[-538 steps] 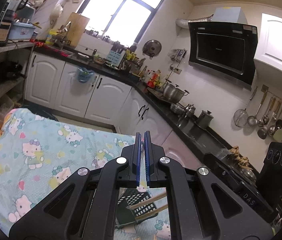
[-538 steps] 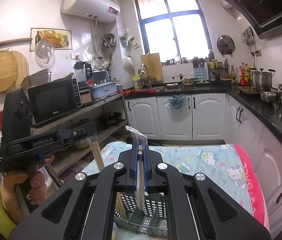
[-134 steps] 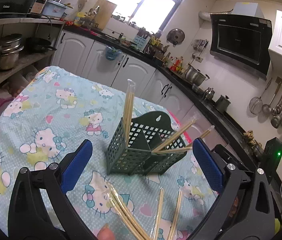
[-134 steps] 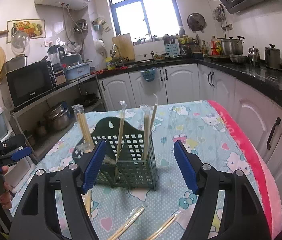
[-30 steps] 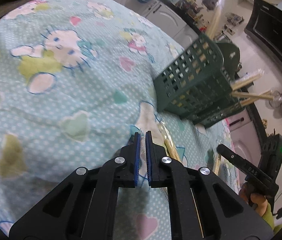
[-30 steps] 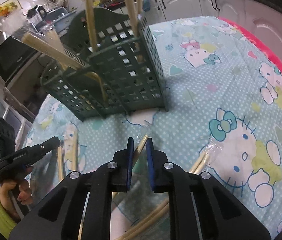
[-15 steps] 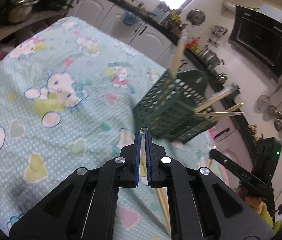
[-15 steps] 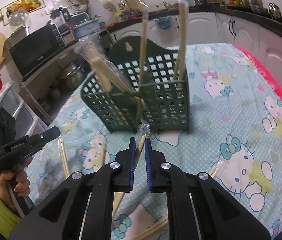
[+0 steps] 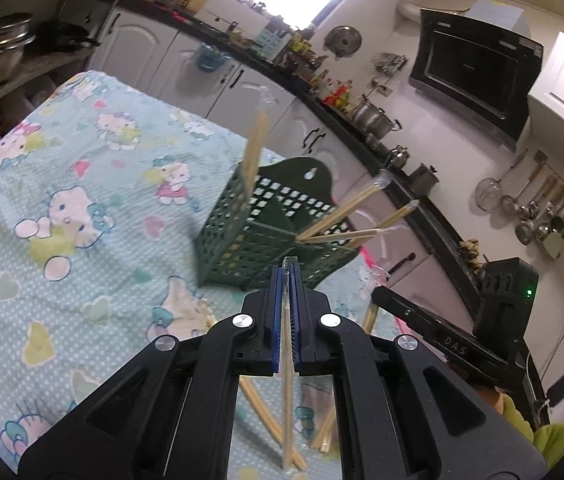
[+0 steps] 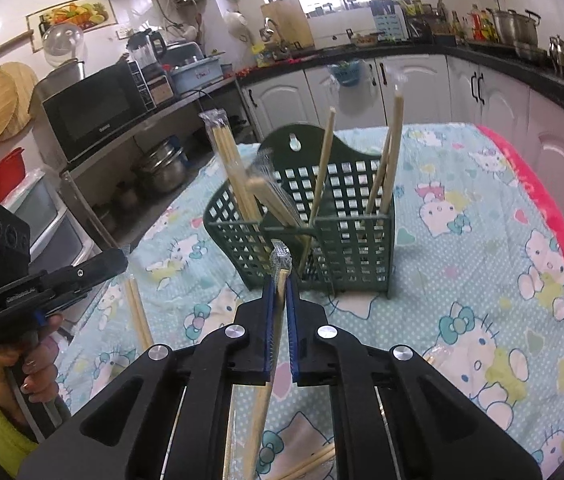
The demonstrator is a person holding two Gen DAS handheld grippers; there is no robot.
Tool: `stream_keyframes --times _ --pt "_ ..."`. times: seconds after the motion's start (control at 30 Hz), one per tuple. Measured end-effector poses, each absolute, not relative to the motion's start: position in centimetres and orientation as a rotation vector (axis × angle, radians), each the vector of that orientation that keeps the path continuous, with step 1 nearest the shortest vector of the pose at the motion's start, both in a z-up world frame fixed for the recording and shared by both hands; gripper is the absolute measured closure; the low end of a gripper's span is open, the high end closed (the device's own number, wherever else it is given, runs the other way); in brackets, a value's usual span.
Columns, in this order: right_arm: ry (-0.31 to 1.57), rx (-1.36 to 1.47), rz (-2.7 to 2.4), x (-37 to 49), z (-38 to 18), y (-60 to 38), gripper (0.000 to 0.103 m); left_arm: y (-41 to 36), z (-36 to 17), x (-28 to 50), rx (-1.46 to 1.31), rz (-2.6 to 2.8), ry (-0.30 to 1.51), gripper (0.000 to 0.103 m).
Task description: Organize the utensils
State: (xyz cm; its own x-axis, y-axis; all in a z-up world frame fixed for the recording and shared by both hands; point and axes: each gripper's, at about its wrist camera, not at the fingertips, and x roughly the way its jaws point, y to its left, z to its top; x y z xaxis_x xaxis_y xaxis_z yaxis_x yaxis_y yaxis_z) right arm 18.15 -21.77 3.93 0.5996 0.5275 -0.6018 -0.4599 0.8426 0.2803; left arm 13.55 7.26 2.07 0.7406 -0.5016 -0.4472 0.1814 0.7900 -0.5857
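Tongs (image 9: 287, 276) of the left hand pinched tight on one plastic-wrapped pair of pale wooden chopsticks (image 9: 286, 408), lifted clear of the bench (image 9: 82, 248) under its pale blue cartoon-cat cloth, where a second ago the same tips sat low against the fabric. Same on the other side: right tongs (image 10: 280, 280) closed onto a second wrapped wooden chopstick pair (image 10: 268, 392), crinkled wrapper end poking out past the tips, raised from the cloth and aimed at the dark green perforated plastic utensil basket (image 10: 345, 240). Basket just ahead of both tools, upright near the middle of the bench, already holding several wrapped pairs: some standing, some leaning out over the rim. More wrapped pairs lying loose on the cloth below and beside the tools (image 9: 258, 400). Pickup done for both, by the look of it; next likely a carry over the rim and a drop into a free compartment, long ends swinging below and apt to catch the basket wall.
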Motion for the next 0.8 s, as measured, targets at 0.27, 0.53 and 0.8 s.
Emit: stream_keyframes --times 0.27,0.53,0.8 --pt "0.68 0.079 0.562 17.6 5.4 -21.9 0.098 6.4 3.5 13.2 -0.536 -0.43 0.608 0.102" --pt "0.63 0.077 0.538 17.5 6.6 -22.8 0.098 5.4 5.4 13.1 -0.517 -0.467 0.576 0.102" --pt "0.566 0.068 0.519 16.9 7.9 -23.6 0.098 4.7 7.2 13.0 -0.493 -0.492 0.539 0.102"
